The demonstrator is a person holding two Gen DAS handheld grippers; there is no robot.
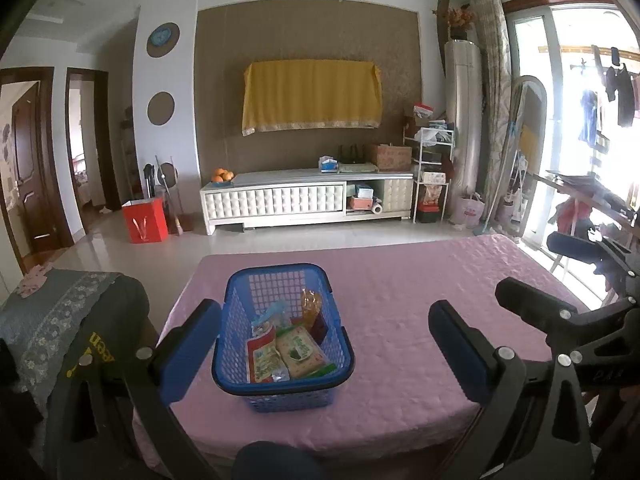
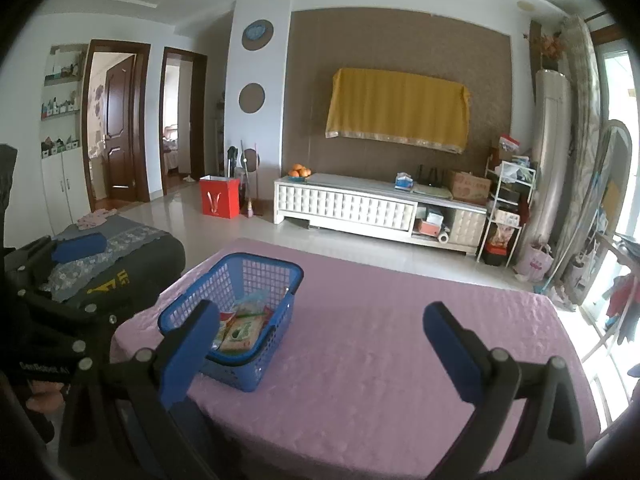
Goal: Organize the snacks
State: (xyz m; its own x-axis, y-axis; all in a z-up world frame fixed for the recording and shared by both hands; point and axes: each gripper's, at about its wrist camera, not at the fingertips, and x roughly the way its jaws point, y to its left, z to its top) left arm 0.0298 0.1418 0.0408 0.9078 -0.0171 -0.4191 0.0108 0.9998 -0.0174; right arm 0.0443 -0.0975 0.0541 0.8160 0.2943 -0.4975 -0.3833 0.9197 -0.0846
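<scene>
Pink-clothed table (image 1: 400,300) lay under both tools: left gripper (image 1: 326,340) and right gripper (image 2: 320,344) hung spread and empty, the blue snack basket (image 1: 240,386) nearer the left one, its long axis pointing away.

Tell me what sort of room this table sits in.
Most likely a home living room: a low white media cabinet against the wall, a cloth-covered screen above it, and a bowl of oranges on top. Laundry hangs outside.
</scene>
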